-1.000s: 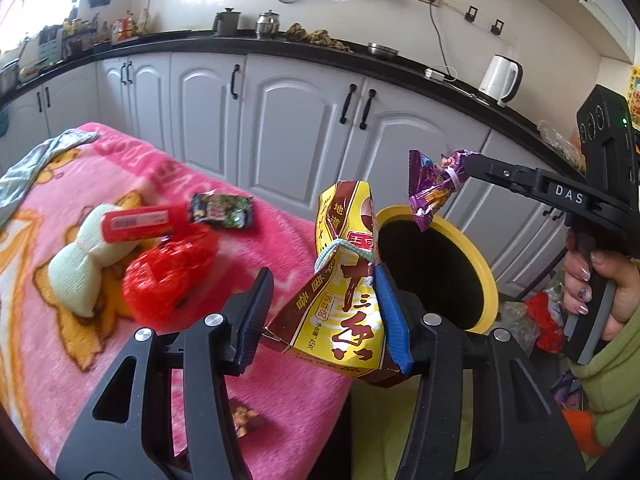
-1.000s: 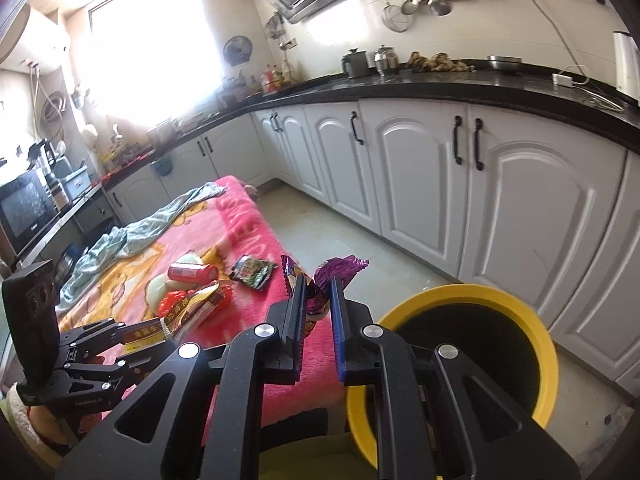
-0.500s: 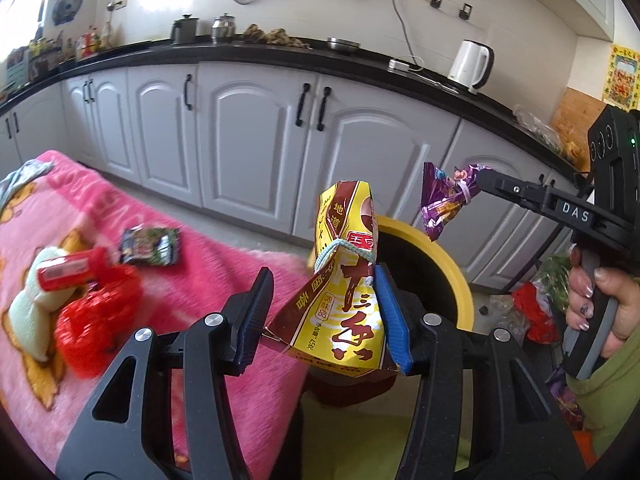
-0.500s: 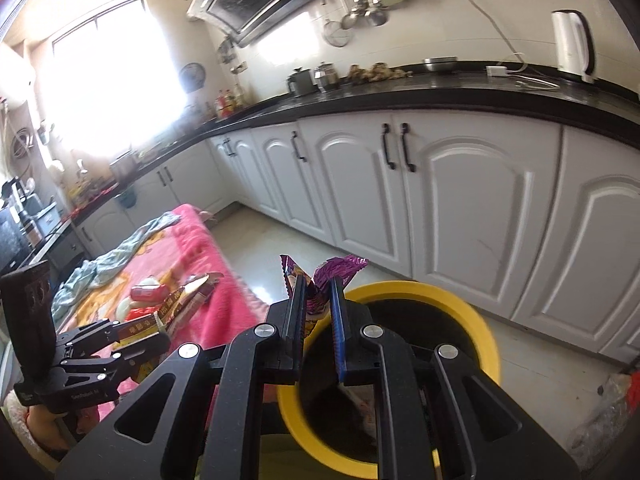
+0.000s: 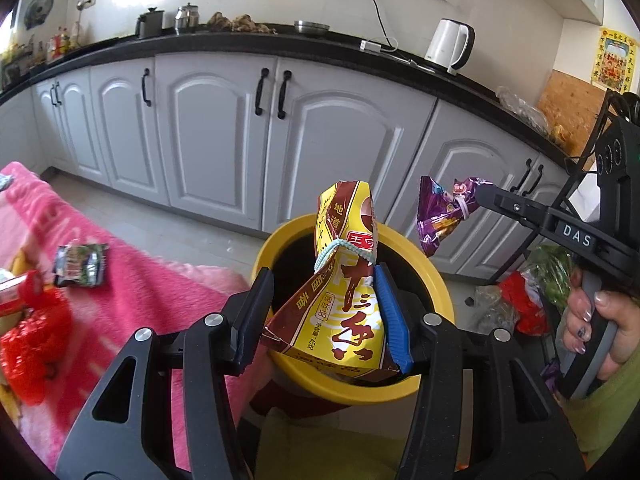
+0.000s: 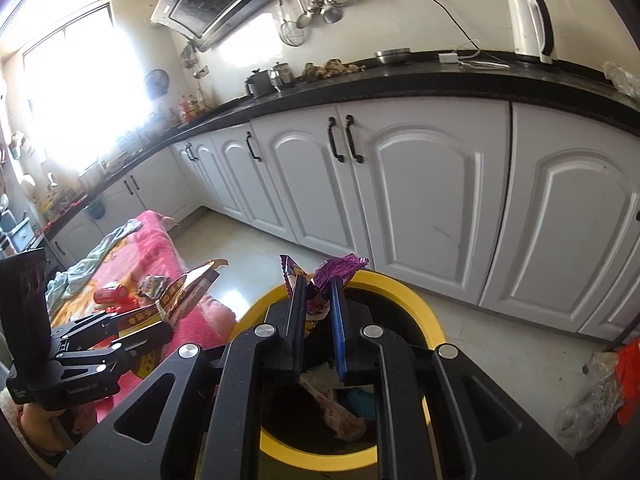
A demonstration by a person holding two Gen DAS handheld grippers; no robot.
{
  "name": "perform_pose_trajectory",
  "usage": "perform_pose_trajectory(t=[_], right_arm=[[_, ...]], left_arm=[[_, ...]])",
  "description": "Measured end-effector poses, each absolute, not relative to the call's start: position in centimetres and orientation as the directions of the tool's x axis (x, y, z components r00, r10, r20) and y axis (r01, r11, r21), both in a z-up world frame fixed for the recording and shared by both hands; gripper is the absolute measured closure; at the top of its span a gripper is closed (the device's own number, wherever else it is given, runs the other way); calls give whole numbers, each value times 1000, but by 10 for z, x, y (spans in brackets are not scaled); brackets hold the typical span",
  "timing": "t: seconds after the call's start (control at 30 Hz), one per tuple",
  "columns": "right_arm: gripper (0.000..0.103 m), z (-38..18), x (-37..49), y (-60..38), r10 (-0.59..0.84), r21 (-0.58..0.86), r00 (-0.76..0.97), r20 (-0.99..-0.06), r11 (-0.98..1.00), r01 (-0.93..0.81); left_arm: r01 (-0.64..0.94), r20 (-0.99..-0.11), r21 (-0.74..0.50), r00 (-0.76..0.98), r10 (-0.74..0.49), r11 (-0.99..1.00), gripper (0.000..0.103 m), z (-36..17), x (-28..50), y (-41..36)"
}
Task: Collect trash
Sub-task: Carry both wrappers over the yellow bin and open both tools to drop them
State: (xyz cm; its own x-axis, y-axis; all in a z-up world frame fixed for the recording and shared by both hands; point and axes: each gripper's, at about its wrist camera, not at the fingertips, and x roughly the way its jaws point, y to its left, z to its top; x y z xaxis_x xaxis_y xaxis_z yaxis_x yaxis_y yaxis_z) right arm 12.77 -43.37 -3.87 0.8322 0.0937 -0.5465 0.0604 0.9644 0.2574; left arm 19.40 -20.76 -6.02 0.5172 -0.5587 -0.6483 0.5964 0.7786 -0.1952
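My left gripper [image 5: 324, 308] is shut on a yellow and brown snack bag [image 5: 344, 288] that stands upright between its pads, right over the yellow-rimmed trash bin [image 5: 440, 292]. My right gripper [image 6: 316, 300] is shut on a crumpled purple wrapper [image 6: 336, 270] and hangs above the same bin [image 6: 424, 312]. In the left wrist view the purple wrapper [image 5: 444, 212] dangles from the right gripper's [image 5: 480, 194] tip above the bin's far right rim. Crumpled trash [image 6: 336, 412] lies inside the bin.
A pink blanket [image 5: 132, 280] to the left carries a small dark packet [image 5: 82, 266], a red net bag [image 5: 28, 336] and a red can [image 6: 110, 294]. White cabinets [image 5: 224, 132] stand behind the bin. Plastic bags [image 5: 516, 304] lie on the floor at right.
Both grippers have swung right from the blanket toward the bin, each still holding its piece. The bin now sits directly under them and the blanket items have slid to the left edge.
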Motion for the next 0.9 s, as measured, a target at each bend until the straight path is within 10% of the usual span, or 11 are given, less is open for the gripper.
perform_pose_trajectory(t=[0.7, 0.9], right_arm=[[81, -81, 147, -452, 101, 305, 774, -625, 945, 122], [71, -82, 147, -455, 73, 304, 771, -632, 939, 160]], left_arm=[[595, -706, -224, 446, -550, 772, 59, -106, 216, -248], [578, -703, -239, 451, -550, 780, 40, -108, 217, -239]])
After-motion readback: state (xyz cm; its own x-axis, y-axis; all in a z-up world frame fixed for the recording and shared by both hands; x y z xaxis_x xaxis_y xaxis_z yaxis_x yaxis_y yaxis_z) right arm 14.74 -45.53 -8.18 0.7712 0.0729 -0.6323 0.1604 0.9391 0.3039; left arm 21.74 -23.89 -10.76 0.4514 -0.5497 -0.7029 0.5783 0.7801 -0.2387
